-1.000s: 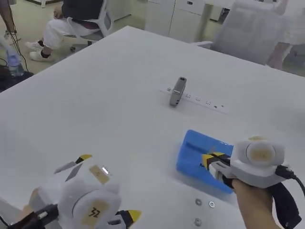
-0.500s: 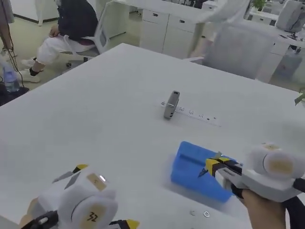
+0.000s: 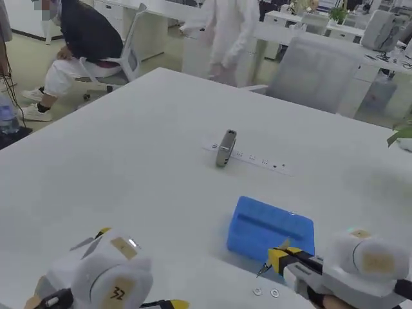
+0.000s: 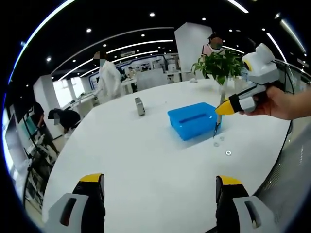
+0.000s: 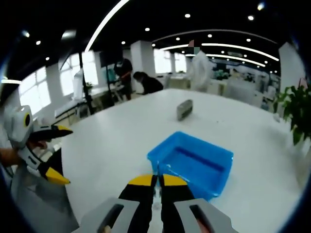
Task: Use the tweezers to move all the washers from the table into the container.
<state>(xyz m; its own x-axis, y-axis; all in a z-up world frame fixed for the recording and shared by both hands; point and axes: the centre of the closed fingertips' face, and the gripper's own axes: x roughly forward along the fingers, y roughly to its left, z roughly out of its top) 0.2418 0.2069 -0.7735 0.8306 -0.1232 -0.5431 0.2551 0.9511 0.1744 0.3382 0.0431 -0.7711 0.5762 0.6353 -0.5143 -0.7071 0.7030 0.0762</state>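
Two washers are seen on the table, just beside the blue container. The tweezers, squeezed tight in the right gripper, are now brought down from the container to them, ready for picking. The left gripper is held wide apart.

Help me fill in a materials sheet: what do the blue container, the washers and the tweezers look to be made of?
The container is likely moulded plastic, from its uniform saturated blue and soft sheen. The washers are probably metal: small pale grey rings with a slight glint, too small to be sure. The tweezers look thin and dark, probably metal; finish unclear.
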